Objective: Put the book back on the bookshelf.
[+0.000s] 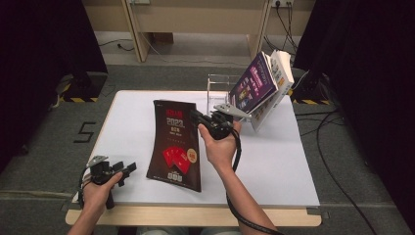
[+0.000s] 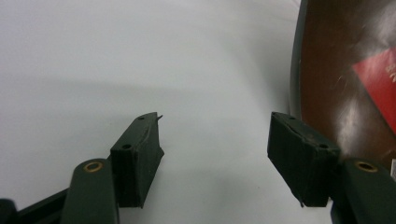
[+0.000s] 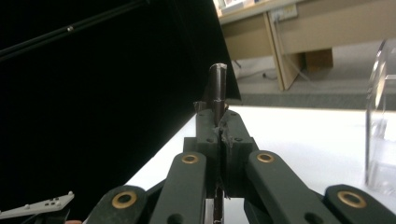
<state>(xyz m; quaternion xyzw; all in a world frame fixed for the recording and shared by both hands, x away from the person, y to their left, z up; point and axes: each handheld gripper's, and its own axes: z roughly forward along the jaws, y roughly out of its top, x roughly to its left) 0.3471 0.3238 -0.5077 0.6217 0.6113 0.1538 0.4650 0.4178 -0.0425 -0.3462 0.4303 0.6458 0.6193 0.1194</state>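
Observation:
A dark brown book (image 1: 173, 147) with red marks on its cover lies on the white table (image 1: 274, 161), its far end curving up. My right gripper (image 1: 195, 117) is shut on the book's right edge near the far corner. In the right gripper view the book's edge (image 3: 218, 88) stands edge-on, pinched between the jaws of the right gripper (image 3: 218, 126). My left gripper (image 1: 128, 171) rests at the table's near left corner, open and holding nothing. In the left gripper view the left gripper (image 2: 215, 154) sits over bare table, with the book (image 2: 345, 70) just to its right.
A clear acrylic stand (image 1: 218, 85) sits at the back right of the table, seen also as the clear stand (image 3: 380, 121). A purple book (image 1: 252, 88) and a white book (image 1: 281, 78) lean there. Black curtains hang on both sides.

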